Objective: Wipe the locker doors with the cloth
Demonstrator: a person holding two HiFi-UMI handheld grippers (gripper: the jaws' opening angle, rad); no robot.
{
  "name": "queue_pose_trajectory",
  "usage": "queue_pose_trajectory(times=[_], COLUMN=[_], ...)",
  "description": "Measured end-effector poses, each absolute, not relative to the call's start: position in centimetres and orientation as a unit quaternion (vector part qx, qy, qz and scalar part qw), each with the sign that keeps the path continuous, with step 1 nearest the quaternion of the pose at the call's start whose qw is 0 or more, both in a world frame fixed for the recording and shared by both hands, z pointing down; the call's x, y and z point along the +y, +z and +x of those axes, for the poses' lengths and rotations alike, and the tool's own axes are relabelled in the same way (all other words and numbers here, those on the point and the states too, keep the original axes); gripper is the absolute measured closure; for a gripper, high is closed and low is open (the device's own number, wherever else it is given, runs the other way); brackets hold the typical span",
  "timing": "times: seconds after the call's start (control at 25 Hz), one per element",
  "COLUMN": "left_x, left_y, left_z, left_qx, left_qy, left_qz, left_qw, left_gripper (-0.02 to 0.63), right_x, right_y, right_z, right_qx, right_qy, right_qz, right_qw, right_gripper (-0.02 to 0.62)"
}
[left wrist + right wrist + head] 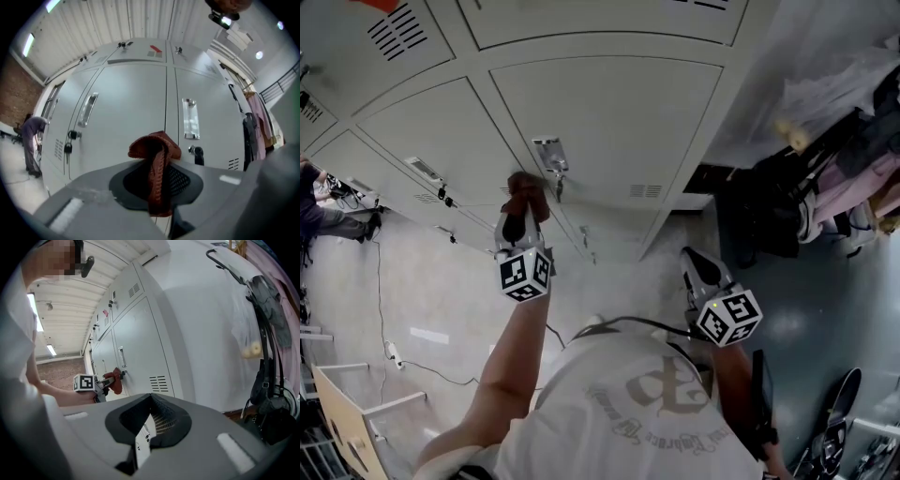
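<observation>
Tools: two, one in each hand.
Left tool (523, 202): clamped on the cloth, held up just beside the handle (550, 153) of a locker door (609, 122).
Cloth (157, 154): one, rust-red, bunched between the left tool's jaws near the handle; whether it touches the door is unclear.
Right tool (703, 267): jaws drawn together, nothing between them; well apart from the handle.
Locker doors facing the left tool: two.

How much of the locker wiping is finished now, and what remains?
Done: the left gripper is shut on the cloth. In hand: the cloth is held at a locker door, near its handle. Left: no door shows wipe marks, so wiping probably remains. The right gripper is shut, empty.
</observation>
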State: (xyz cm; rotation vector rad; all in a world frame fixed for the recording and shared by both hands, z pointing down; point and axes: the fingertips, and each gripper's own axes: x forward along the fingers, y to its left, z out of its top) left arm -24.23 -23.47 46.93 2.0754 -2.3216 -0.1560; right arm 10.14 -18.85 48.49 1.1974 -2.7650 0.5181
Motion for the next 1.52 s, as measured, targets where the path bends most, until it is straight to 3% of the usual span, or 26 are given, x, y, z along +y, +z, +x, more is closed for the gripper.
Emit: queue_pose_trajectory(times=[0.2, 0.44, 0.92, 1.28, 1.52], left_x=[-23.9, -26.3, -27.2, -27.9, -29.4], left_y=[42.3, 45.2, 51.4, 51.5, 49.8], left_z=[-21.0, -20.3, -17.9, -13.0, -14.2], left_qx=[-0.703, -0.712, -0.703, -0.679, -0.689], left_qy=[0.014, 0.078, 0.004, -0.053, -0.086], left_qz=[0.702, 0.688, 0.710, 0.730, 0.717], left_qw=[-0.111, -0.116, 0.039, 0.060, 0.064], left_gripper=[0.538, 0.540, 0.540, 0.551, 0.552], right_x=[-18.7, -18.0, -17.8, -17.3, -19.7], right_y=[49.3, 49.1, 49.5, 49.4, 49.0], right_z=[10.3, 10.1, 10.9, 13.1, 12.9], right_qx=[-0.899, -0.900, -0.893, -0.886, -0.891], right_qy=[0.179, 0.175, 0.182, 0.181, 0.160], right_qz=[0.398, 0.397, 0.410, 0.424, 0.421], right_qw=[0.040, 0.043, 0.044, 0.049, 0.048], right_gripper=[0.588, 0.588, 0.588, 0.588, 0.588])
